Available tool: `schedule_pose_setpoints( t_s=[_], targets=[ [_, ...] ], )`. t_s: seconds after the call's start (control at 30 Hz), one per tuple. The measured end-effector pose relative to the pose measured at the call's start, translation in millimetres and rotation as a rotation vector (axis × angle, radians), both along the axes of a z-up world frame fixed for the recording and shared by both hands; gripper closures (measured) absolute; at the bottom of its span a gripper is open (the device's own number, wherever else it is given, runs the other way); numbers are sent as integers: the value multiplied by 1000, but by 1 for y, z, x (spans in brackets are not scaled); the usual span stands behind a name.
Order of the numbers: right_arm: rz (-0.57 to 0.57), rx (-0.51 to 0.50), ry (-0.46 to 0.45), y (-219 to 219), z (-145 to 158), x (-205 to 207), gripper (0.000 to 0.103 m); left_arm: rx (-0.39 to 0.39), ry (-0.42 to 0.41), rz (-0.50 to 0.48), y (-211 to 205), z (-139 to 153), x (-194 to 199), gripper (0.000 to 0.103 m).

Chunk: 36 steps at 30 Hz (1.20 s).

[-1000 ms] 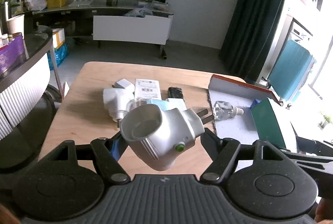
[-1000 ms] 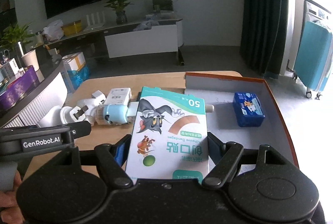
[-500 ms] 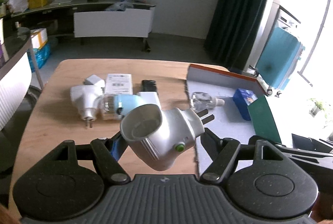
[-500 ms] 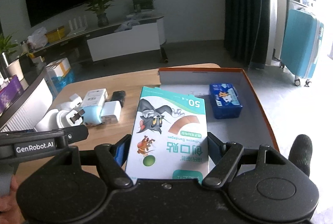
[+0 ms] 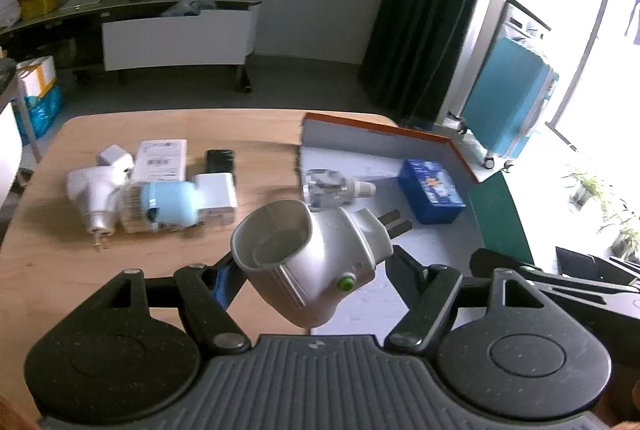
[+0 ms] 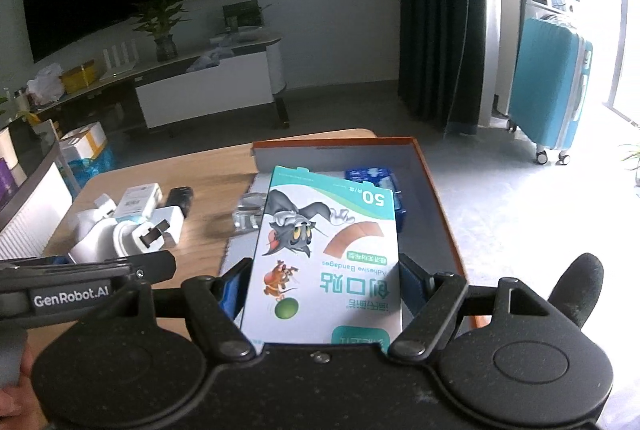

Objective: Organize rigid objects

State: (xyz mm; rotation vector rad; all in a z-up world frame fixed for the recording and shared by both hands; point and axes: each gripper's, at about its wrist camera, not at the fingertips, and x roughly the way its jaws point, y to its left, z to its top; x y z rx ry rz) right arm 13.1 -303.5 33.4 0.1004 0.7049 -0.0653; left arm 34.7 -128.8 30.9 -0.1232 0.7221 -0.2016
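My left gripper [image 5: 310, 270] is shut on a grey plug-in device with a green button [image 5: 316, 262], held above the near left edge of the orange-rimmed box [image 5: 424, 138]. My right gripper [image 6: 324, 282] is shut on a bandage box with a cartoon cat [image 6: 324, 250], held over the same orange-rimmed box [image 6: 440, 214]. Inside that box lie a blue packet [image 5: 432, 196] and a clear bottle [image 5: 332, 186]. The left gripper and its plug device also show in the right wrist view [image 6: 120, 242].
On the wooden table [image 5: 48, 270] left of the box lie a white plug adapter [image 5: 94, 190], a light blue device [image 5: 168, 204], a white labelled box [image 5: 162, 160], a white charger [image 5: 216, 196] and a black item [image 5: 219, 160]. A teal suitcase [image 6: 552, 98] stands on the floor at right.
Both grippers have moved right toward the box with their objects still held. The bandage box now covers part of the blue packet in the right wrist view.
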Motion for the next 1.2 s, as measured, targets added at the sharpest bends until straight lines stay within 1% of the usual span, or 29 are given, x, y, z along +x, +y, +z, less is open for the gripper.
schedule_pose_setpoints(
  t_s=[0.27,0.47,0.87,1.2],
  targets=[
    [-8,-58,6,-15,3,5,15,15,-11,-29,-18,0,6,28],
    [-14,-96,-6,-20,7,6,15,24,-20,-39,-25,1,8,28],
    [-4,-117,-12,-23,12,10,15,29,-20,-63,-36,0,9,28],
    [1,-122,-10,-25,8,9,15,25,-24,-76,-39,0,10,28]
  ],
)
